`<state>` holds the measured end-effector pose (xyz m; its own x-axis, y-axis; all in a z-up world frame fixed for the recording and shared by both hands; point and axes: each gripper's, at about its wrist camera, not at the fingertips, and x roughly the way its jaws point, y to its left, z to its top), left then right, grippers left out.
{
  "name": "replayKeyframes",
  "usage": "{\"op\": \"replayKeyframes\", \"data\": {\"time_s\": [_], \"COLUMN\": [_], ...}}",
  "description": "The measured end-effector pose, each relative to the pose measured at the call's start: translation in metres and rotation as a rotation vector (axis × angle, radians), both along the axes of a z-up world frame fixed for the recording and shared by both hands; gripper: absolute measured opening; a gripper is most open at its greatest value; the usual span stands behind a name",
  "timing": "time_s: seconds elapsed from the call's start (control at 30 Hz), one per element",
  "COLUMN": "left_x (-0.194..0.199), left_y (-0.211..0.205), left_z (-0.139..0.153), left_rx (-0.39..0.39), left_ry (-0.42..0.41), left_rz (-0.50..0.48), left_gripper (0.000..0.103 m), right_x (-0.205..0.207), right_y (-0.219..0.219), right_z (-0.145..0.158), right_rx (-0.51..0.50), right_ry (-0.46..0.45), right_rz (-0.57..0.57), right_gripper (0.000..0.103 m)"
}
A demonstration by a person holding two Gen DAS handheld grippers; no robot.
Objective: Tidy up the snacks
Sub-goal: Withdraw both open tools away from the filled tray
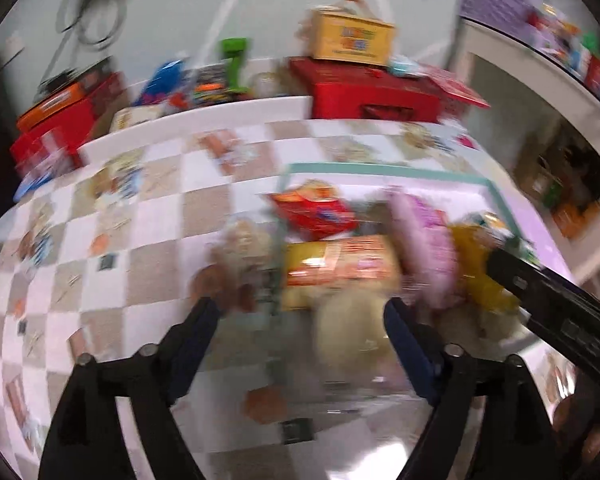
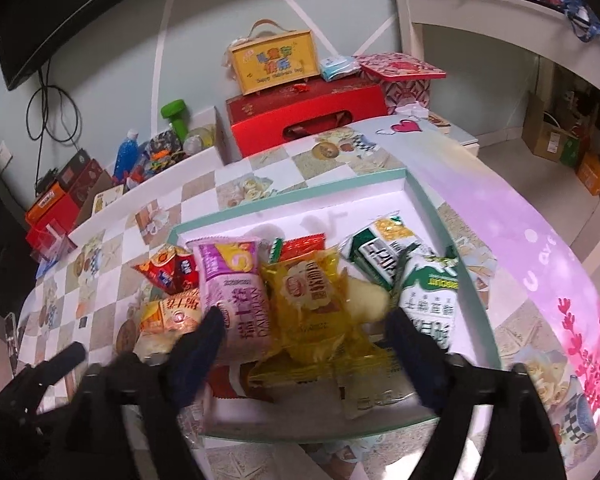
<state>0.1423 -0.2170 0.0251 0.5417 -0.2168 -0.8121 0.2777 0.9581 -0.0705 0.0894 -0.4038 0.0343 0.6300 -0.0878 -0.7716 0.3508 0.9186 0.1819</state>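
A shallow white tray with a teal rim [image 2: 284, 196] lies on the checked tablecloth and holds several snack packets. My right gripper [image 2: 306, 316] hangs open just over them. Its left finger is above the pink packet [image 2: 236, 300], its right finger is by the green-and-white packet [image 2: 432, 292], and the yellow packet [image 2: 312, 296] lies loose between them. A red packet [image 2: 168, 272] and an orange packet [image 2: 172, 312] lean over the tray's left edge. The left wrist view is blurred. There my left gripper [image 1: 300, 305] is open above the orange packet [image 1: 340, 260], holding nothing.
Along the far wall stand a red gift box [image 2: 308, 116], a yellow box with a handle [image 2: 276, 64] on top of it, a green dumbbell [image 2: 176, 118] and smaller boxes [image 2: 60, 200]. A white shelf unit [image 2: 500, 20] rises at the right. The table edge curves away on the right.
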Motion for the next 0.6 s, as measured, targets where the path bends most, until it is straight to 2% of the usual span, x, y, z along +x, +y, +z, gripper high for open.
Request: {"op": "replayKeyframes", "data": {"time_s": [0.1, 0.17, 0.23, 0.3, 0.43, 0.53, 0.6], "left_x": [0.003, 0.002, 0.001, -0.001, -0.008, -0.011, -0.015], "left_y": [0.022, 0.037, 0.045, 0.053, 0.069, 0.072, 0.074], "left_z": [-0.006, -0.007, -0.007, -0.007, -0.006, -0.009, -0.012], "left_rx": [0.005, 0.000, 0.017, 0.036, 0.009, 0.050, 0.107], "left_ry": [0.004, -0.012, -0.022, -0.038, -0.041, -0.026, -0.020], "left_rz": [0.077, 0.119, 0.152, 0.177, 0.201, 0.195, 0.207], "left_gripper": [0.090, 0.099, 0.103, 0.103, 0.103, 0.103, 0.103], "right_x": [0.002, 0.003, 0.004, 0.005, 0.004, 0.001, -0.003], "right_y": [0.010, 0.016, 0.024, 0.031, 0.047, 0.061, 0.070], "right_z": [0.002, 0.002, 0.003, 0.004, 0.007, 0.008, 0.007], "right_rx": [-0.017, -0.031, -0.047, -0.062, -0.083, -0.102, -0.108], "right_ry": [-0.006, -0.004, -0.002, -0.002, -0.005, 0.001, 0.010], "right_rz": [0.025, 0.042, 0.060, 0.076, 0.106, 0.138, 0.150], "right_gripper": [0.103, 0.103, 0.103, 0.103, 0.103, 0.103, 0.103]}}
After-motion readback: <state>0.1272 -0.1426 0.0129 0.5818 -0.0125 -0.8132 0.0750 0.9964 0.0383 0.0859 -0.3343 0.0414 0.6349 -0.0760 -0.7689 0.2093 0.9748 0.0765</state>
